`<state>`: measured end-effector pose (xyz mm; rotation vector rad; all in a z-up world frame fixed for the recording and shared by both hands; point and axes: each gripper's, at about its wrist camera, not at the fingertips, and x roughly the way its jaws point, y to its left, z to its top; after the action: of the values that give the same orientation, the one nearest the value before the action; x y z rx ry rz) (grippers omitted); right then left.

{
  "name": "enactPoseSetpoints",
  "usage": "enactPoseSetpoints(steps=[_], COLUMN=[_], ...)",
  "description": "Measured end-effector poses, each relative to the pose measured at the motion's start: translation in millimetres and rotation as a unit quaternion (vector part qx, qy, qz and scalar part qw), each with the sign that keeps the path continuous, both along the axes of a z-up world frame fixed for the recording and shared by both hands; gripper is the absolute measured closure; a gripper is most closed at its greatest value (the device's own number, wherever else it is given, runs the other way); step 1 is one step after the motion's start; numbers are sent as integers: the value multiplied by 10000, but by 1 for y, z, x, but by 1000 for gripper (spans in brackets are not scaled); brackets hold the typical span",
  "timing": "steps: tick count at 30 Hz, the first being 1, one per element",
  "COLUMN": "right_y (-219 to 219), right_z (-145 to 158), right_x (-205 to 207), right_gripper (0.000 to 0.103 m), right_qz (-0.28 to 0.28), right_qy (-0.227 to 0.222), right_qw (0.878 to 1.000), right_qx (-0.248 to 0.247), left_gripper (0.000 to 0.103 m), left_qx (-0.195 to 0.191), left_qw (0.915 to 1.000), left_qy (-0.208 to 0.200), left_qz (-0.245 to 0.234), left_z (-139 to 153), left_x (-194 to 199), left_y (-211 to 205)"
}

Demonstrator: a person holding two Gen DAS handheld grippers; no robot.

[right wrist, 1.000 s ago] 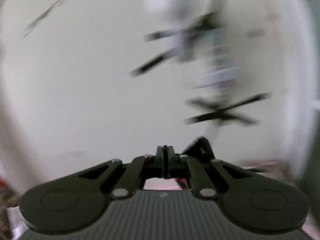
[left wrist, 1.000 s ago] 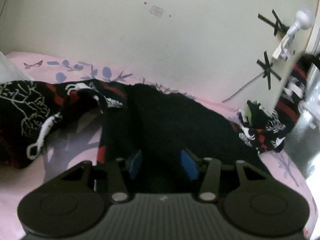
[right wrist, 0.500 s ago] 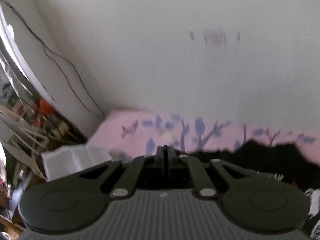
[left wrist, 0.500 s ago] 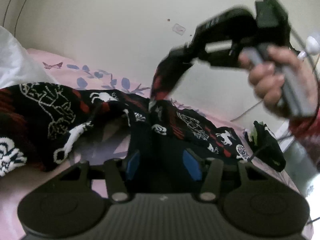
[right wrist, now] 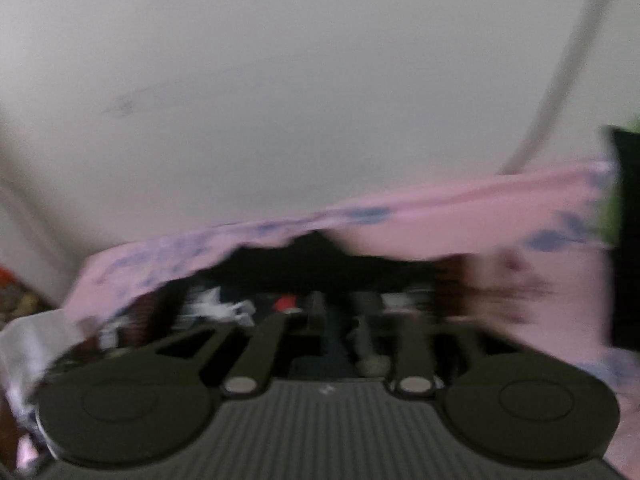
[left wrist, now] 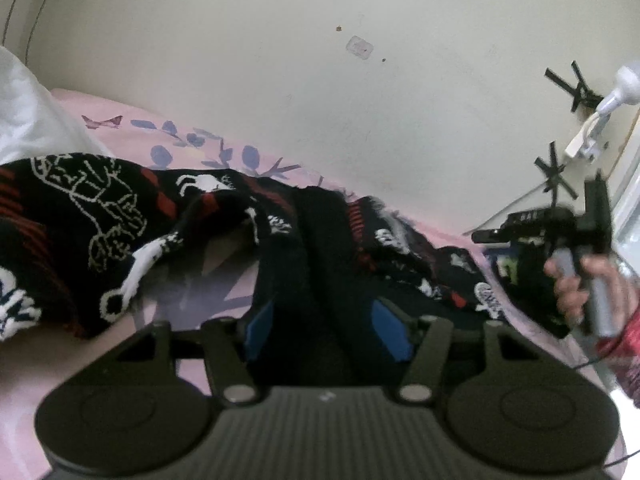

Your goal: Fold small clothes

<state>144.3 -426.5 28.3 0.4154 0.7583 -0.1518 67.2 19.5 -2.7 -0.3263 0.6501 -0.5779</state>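
**Grippers loosening over a patterned knit on the bed**

Fabric is lying between the blue pads of the left gripper [left wrist: 327, 330], whose jaws are opening; whether the pads are touching the cloth cannot be told. This gripper is pointing forward and somewhat down toward the cream wall [left wrist: 280, 60]. The black garment [left wrist: 120, 216], printed in white and red, is sprawling across the pink bedsheet [left wrist: 224, 292], its long axis running left to right, with a dark fold reaching toward the lens. On the right, a hand [left wrist: 576, 292] in a red sleeve [left wrist: 624, 344] is gripping the right gripper [left wrist: 500, 235], which is pointing left, level above the cloth. Its own view is blurred; its jaws are opening, nothing visibly clamped.
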Motion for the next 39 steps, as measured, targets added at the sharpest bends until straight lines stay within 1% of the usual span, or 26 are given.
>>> enactPoseSetpoints(steps=[2,3,5,7,9,10,11,12,13,14,15,17,19,21,23,24,25,26,28,29,30,31,32,35,38,39], right_y=[-2,2,20,42,62,67,67,68,71,76,86,118,171,240,313,346,376,408,451,466,479,492,504,521,536,535], right_z=[5,6,4,-5,-24,-35,-40,-40,-37,-29,-18,5,26,39,41,36,29,19,-3,-15,-23,-29,-30,-38,-52,-52], right_x=[-14,-19,-25,-26,-21,-18,-20,-21,-22,-26,-33,-47,-62,-76,-97,-108,-119,-137,-168,-177,-184,-188,-191,-187,-173,-171], right_gripper=[43,44,46,46,50,50,51,63,65,57,51,51,51,50,49,49,53,55,55,55,55,55,55,55,55,57], right_qz=[-48,77,505,894,1221,1240,1199,1111,1005,989,1086,1773,2632,3553,4391,4770,5089,5451,5874,6018,6117,6201,6243,6290,6253,6253], right_qy=[-278,-375,-470,-370,-75,134,85,63,170,116,-84,-487,-800,-1063,-1306,-1448,-1607,-1809,-2154,-2310,-2405,-2448,-2454,-2499,-2542,-2568], right_qw=[9994,9990,9976,9953,9925,9922,9926,9928,9922,9912,9894,9774,9553,9200,8717,8423,8108,7661,6879,6567,6352,6191,6117,5976,5731,5670], right_qx=[-208,-220,-51,15,-2,-49,-187,-436,-714,-871,-966,-1041,-1086,-1264,-1744,-2049,-2404,-2885,-3679,-3913,-4055,-4151,-4193,-4299,-4647,-4707], left_gripper=[46,46,46,46,47,47,47,47,47,46,47,46,46,46,46,46,46,46,44,43,43,43,43,43,43,43], left_qx=[-54,-48,-78,-114,12,102,204,280,355,437,539,693,777,729,597,513,460,442,470,476,468,449,419,311,251,243], left_qw=[9999,9997,9988,9974,9943,9920,9885,9849,9810,9763,9698,9582,9463,9385,9354,9356,9367,9380,9394,9396,9401,9405,9407,9401,9405,9400], left_qy=[-72,-148,-279,-393,-557,-632,-711,-755,-783,-815,-865,-915,-917,-977,-1045,-1060,-1056,-1050,-1055,-1048,-1036,-1014,-985,-869,-844,-854], left_qz=[58,163,393,592,906,1084,1322,1536,1741,1956,2214,2621,3000,3231,3325,3329,3307,3274,3229,3223,3214,3211,3218,3283,3282,3293], left_z=[3,7,17,31,46,53,61,68,75,82,89,99,107,111,111,108,106,103,98,94,91,87,85,77,75,76], left_x=[-2,-6,-15,-27,-46,-56,-70,-84,-97,-109,-126,-152,-174,-190,-201,-207,-211,-214,-221,-224,-230,-233,-234,-237,-242,-244], left_y=[3,6,14,27,45,57,75,91,108,122,140,166,185,198,204,204,206,208,209,211,217,221,224,237,245,247])
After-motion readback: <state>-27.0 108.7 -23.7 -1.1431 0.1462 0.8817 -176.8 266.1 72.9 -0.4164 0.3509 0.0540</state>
